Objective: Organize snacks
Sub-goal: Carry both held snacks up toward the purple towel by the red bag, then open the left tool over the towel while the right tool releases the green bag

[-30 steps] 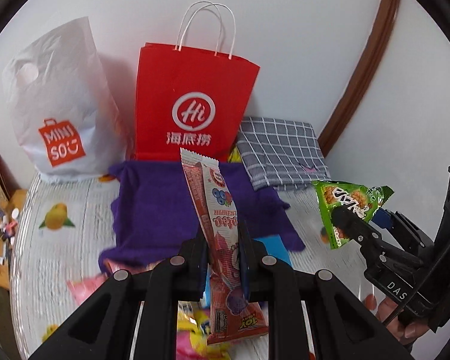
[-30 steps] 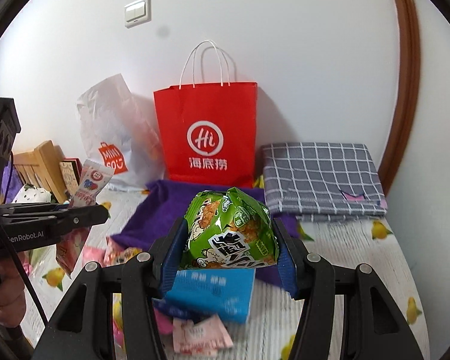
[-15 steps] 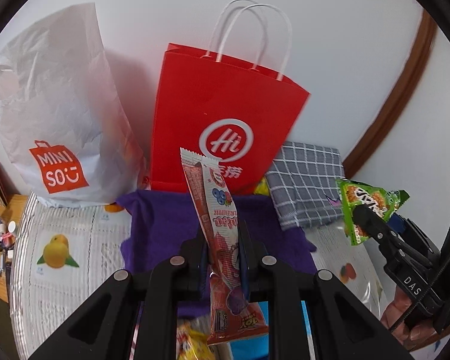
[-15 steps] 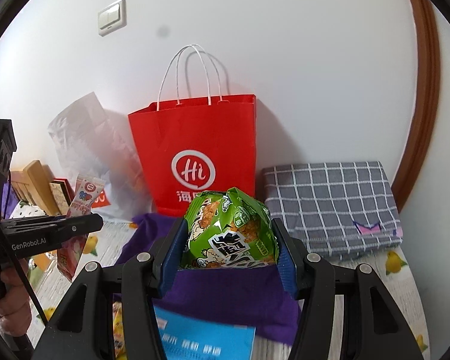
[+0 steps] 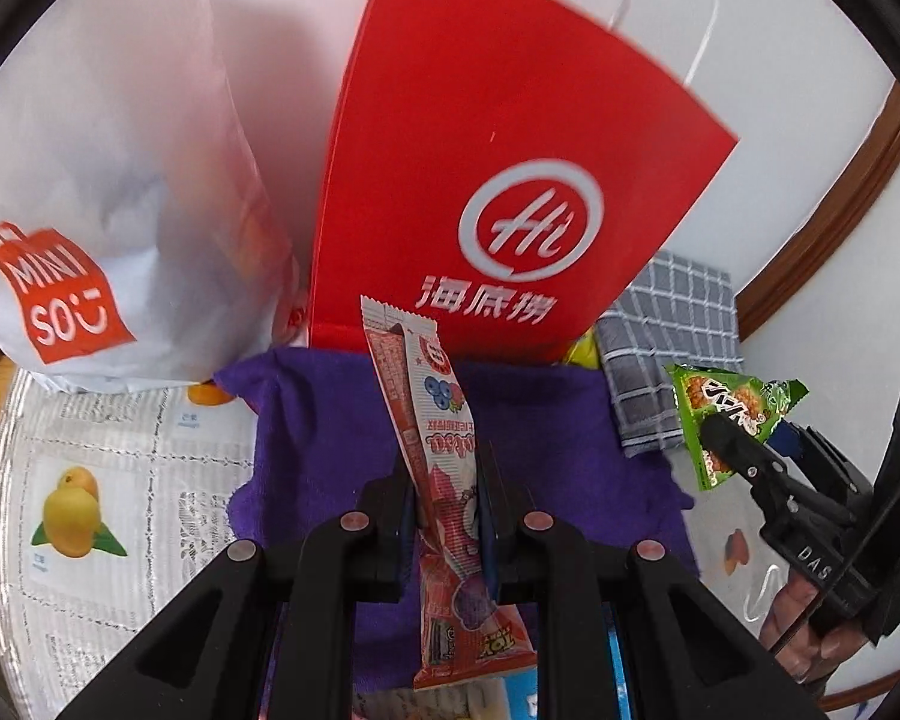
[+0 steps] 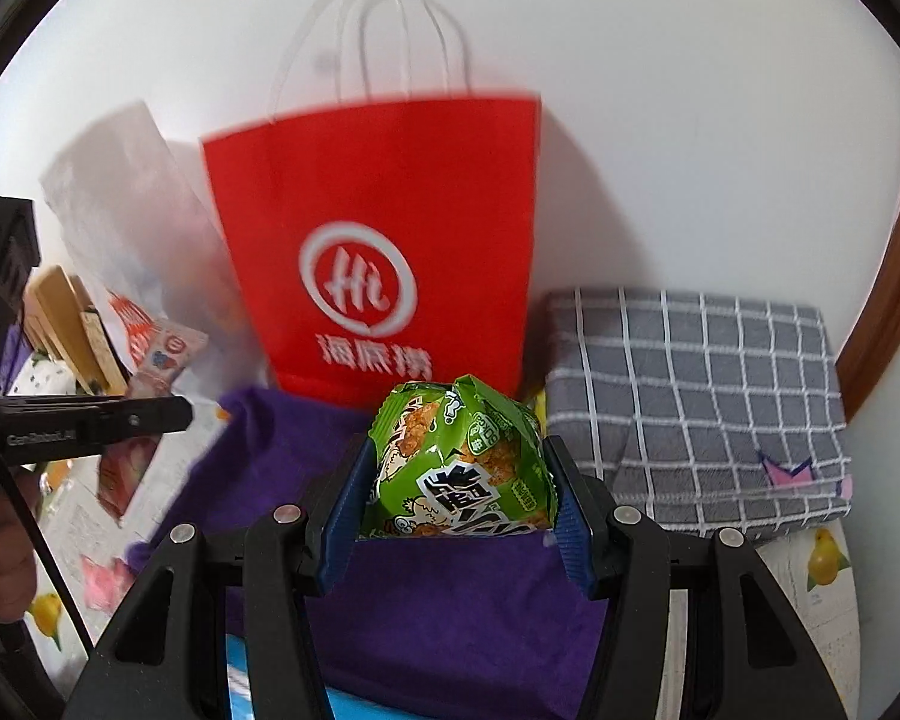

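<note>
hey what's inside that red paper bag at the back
Cannot tell: the red paper bag stands upright, and both views show only its front and white handles. Its opening faces up, out of view.

The paper bag (image 5: 510, 138) ahead of the left gripper (image 5: 447, 516) is bright red with a white circle logo, white characters and white cord handles. To its left stands a white plastic bag (image 5: 108, 180) with an orange-red label. The long wrapper (image 5: 438, 450) between the black fingers is pink and red (blue berries printed on it). The packet (image 6: 459, 462) in the right gripper (image 6: 456, 498) is green with black-and-white lettering. Beneath lies a purple cloth (image 6: 450, 612); right of it, a grey cloth (image 6: 702, 396) with a white grid.
</note>
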A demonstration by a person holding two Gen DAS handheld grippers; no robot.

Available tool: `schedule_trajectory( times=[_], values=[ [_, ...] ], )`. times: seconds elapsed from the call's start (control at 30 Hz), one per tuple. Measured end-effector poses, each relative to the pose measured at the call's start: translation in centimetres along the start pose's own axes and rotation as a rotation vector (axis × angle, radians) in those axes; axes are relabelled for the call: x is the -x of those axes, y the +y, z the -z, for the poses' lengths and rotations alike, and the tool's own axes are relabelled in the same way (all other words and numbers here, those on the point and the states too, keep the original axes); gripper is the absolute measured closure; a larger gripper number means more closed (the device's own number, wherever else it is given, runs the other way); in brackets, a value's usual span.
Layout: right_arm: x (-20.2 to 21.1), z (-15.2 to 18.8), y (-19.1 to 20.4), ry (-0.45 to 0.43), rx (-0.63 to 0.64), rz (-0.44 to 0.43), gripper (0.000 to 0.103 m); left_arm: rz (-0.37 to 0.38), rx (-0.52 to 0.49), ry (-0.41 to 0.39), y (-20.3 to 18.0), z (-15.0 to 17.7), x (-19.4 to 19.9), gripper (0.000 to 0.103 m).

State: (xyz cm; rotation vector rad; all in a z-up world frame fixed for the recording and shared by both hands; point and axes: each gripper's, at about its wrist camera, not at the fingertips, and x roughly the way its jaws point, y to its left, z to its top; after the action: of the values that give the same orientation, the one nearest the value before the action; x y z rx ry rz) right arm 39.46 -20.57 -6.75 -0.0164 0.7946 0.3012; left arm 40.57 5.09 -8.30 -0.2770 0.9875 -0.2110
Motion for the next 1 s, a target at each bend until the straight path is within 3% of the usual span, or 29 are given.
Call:
schedule_trajectory(
  times=[0.53, 1.0],
  values=[
    [-7.0, 2.8, -0.5, 0.234, 0.092, -0.054, 0.047, -0.081, 0.042, 0.148, 1.8, 0.7, -7.2, 0.087],
    [-10.5, 4.4, -0.9, 0.374, 0.061, -0.016, 0.047, -0.117, 0.053, 0.197, 1.9, 1.2, -9.1, 0.086]
  ],
)
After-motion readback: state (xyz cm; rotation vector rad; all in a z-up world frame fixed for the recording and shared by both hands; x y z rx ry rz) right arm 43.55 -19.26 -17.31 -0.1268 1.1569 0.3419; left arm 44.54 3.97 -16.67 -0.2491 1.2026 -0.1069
